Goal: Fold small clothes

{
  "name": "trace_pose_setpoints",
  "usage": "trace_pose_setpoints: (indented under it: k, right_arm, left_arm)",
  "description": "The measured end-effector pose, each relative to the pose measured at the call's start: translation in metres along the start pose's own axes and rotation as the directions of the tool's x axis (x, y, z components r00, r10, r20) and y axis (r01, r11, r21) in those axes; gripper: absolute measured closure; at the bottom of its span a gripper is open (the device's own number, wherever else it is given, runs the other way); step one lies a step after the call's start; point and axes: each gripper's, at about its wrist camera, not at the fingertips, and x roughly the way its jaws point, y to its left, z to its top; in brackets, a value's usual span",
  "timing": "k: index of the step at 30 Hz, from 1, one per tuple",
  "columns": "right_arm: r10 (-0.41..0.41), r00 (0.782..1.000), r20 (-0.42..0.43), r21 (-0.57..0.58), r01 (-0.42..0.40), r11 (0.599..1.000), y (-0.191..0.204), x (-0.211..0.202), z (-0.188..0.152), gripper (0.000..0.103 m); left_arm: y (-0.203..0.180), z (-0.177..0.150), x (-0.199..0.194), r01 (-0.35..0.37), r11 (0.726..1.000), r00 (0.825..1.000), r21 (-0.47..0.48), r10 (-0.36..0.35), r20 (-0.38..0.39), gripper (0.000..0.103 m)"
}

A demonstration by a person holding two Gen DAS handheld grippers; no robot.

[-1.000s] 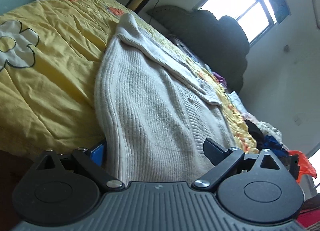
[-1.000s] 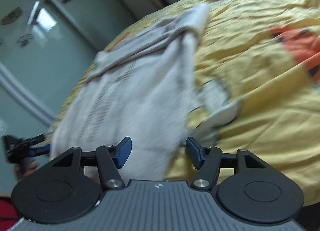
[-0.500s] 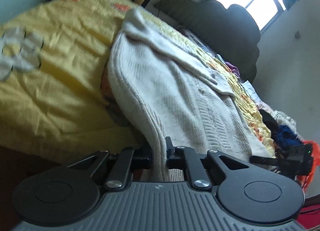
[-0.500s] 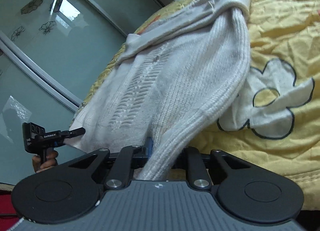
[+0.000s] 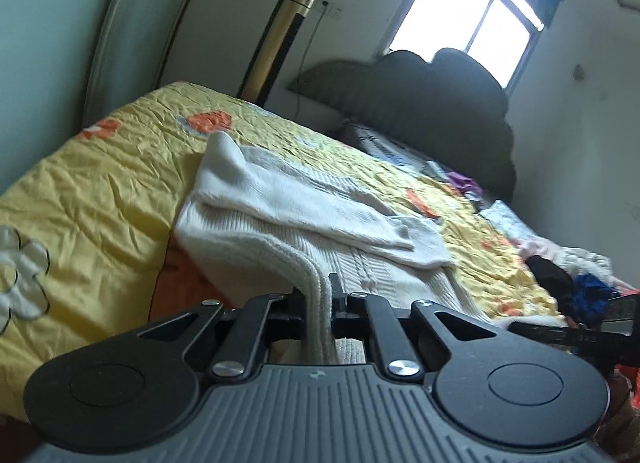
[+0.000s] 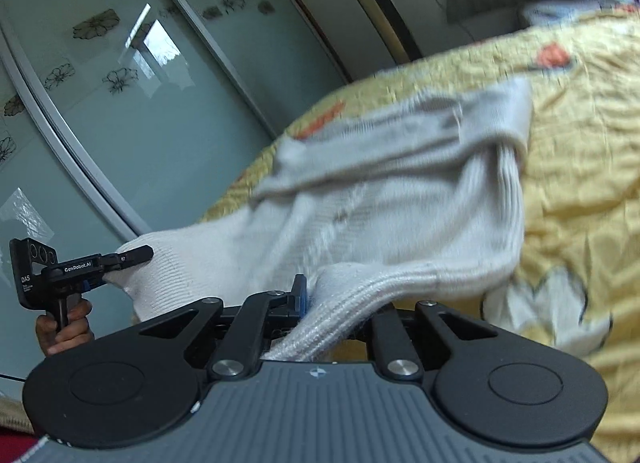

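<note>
While both grippers hold the near hem, a cream knitted sweater (image 5: 360, 263) lies on a bed, stretching away from them toward the headboard (image 5: 440, 103). Its long axis runs from the near edge of the bed up toward the far end, so a fold would likely carry the hem forward along that line.

From the left wrist view, the left gripper (image 5: 330, 303) has its jaws pressed together on a thick ribbed corner of the hem, which bunches into a ridge between them. From the right wrist view, the right gripper (image 6: 332, 303) is clamped on the opposite hem corner; its jaws are just finishing closing, with the knit pinched between them. Each gripper sits at its own corner, so neither is nearer the sweater.

The knit is soft, heavy and ribbed, with a raised cable pattern down the middle. A sleeve (image 5: 320, 207) lies folded across the chest, and the far end is a rolled collar.

Beneath it, the bedspread (image 5: 100, 191) is crinkled yellow cloth with orange and white flower patches. A loose pile of clothes (image 5: 580, 275) sits at the bed's right edge.
</note>
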Motion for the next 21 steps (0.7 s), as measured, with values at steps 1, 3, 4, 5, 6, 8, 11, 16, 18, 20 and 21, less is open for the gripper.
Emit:
trace_pose_setpoints:
  k: [1, 3, 4, 5, 6, 8, 11, 16, 18, 20, 21]
  right_arm:
    - [-0.008, 1.000, 0.012, -0.016, 0.008, 1.000, 0.002, 0.001, 0.006, 0.089]
    - [-0.027, 0.999, 0.037, -0.042, 0.028, 0.999, 0.005, 0.005, 0.016, 0.089]
    - [-0.033, 0.998, 0.046, -0.052, 0.035, 0.998, 0.005, 0.007, 0.021, 0.089]
    - [-0.041, 0.998, 0.055, -0.065, 0.045, 0.997, 0.006, 0.010, 0.026, 0.089]
    - [-0.050, 0.997, 0.063, -0.076, 0.055, 0.996, 0.007, 0.012, 0.029, 0.090]
    - [-0.071, 0.995, 0.077, -0.093, 0.078, 0.993, 0.007, 0.020, 0.035, 0.090]
    - [-0.116, 0.988, 0.102, -0.115, 0.128, 0.985, 0.005, 0.031, 0.042, 0.090]
    - [-0.210, 0.967, 0.145, -0.145, 0.230, 0.962, -0.006, 0.051, 0.052, 0.091]
    - [-0.238, 0.959, 0.153, -0.150, 0.261, 0.954, -0.012, 0.059, 0.054, 0.092]
    - [-0.270, 0.950, 0.156, -0.156, 0.294, 0.943, -0.016, 0.068, 0.055, 0.092]
    - [-0.282, 0.947, 0.155, -0.156, 0.306, 0.939, -0.019, 0.072, 0.055, 0.092]
  left_arm:
    - [-0.005, 0.004, 0.004, -0.030, 1.000, 1.000, 0.010, 0.030, 0.002, 0.094]
    - [-0.012, 0.012, 0.015, -0.064, 0.998, 0.998, 0.021, 0.064, 0.004, 0.094]
    - [-0.015, 0.016, 0.019, -0.076, 0.997, 0.997, 0.021, 0.076, 0.006, 0.094]
    - [-0.018, 0.020, 0.025, -0.097, 0.995, 0.995, 0.025, 0.097, 0.010, 0.094]
    - [-0.020, 0.024, 0.029, -0.117, 0.993, 0.993, 0.029, 0.117, 0.013, 0.094]
    - [-0.023, 0.030, 0.040, -0.165, 0.986, 0.986, 0.035, 0.164, 0.016, 0.095]
    - [-0.026, 0.037, 0.059, -0.225, 0.974, 0.974, 0.036, 0.224, 0.017, 0.095]
    - [-0.025, 0.042, 0.088, -0.333, 0.941, 0.943, 0.057, 0.333, 0.019, 0.095]
    - [-0.024, 0.043, 0.097, -0.363, 0.930, 0.932, 0.064, 0.362, 0.020, 0.095]
    - [-0.023, 0.043, 0.105, -0.384, 0.921, 0.923, 0.067, 0.384, 0.015, 0.095]
    - [-0.021, 0.043, 0.109, -0.390, 0.918, 0.921, 0.068, 0.390, 0.008, 0.095]
